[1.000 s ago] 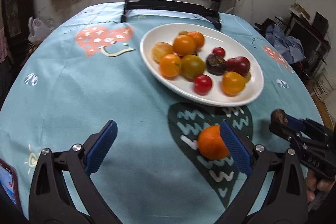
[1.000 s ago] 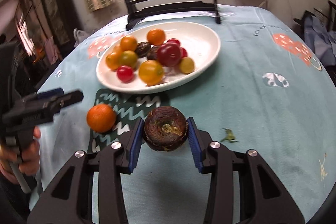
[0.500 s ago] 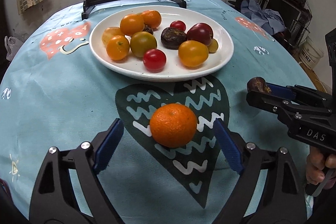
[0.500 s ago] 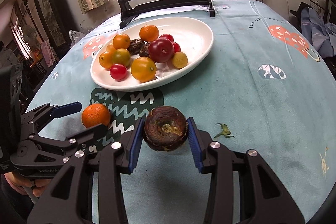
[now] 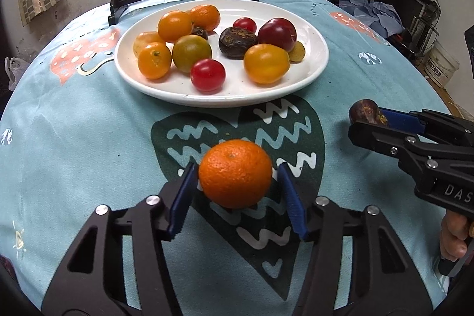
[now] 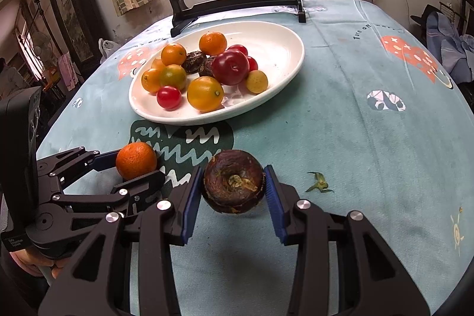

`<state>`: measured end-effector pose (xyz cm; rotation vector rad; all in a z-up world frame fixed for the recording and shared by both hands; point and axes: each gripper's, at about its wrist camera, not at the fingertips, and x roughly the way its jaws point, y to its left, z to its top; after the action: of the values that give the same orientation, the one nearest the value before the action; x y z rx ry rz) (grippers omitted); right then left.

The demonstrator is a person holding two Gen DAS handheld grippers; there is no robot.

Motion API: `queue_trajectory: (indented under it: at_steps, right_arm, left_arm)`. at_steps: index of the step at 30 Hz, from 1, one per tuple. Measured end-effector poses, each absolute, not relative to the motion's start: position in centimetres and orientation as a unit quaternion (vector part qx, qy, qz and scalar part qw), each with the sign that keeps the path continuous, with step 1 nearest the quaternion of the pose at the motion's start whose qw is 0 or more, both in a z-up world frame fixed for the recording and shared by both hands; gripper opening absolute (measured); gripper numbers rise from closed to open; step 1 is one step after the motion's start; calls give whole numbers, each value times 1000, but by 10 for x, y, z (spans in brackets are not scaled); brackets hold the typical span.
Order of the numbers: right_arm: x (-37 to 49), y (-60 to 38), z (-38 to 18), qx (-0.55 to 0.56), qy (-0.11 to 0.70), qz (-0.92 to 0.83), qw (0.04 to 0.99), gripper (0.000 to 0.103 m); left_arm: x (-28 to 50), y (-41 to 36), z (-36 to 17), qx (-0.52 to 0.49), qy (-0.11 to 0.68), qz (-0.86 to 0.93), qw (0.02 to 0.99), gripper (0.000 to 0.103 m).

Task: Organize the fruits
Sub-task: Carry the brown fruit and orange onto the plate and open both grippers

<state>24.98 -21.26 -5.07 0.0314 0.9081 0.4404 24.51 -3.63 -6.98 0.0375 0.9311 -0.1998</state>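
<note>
The tablecloth (image 5: 74, 138) was pale blue with a dark green zigzag heart (image 5: 296, 132). A bright orange tangerine (image 5: 235, 172) lay there; the plate (image 5: 314, 64) was white.

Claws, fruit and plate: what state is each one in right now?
left claw: open, jaws have just been closing around the orange, right pad seemingly not touching yet
right claw: shut on the dark fruit
orange: resting on the cloth
dark fruit: gripped
plate: holding many fruits
green stem: lying loose on the cloth
</note>
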Motion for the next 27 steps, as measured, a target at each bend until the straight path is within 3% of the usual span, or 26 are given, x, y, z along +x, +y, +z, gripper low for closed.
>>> queue_trajectory:
  at_steps: [5,17,27]
  right_arm:
    - [250,-211,-52,10,436,209,876,42]
    - [229,-206,-49,-3,408,209,889,42]
    - [230,-194,11,20,339,239,910,42]
  left_arm:
    - [246,-34,-69,12,446,-95,890,46]
    - [224,-33,-59,-20,435,-97,895,45]
    - [228,-11,-4,-56,390,-103,913,45]
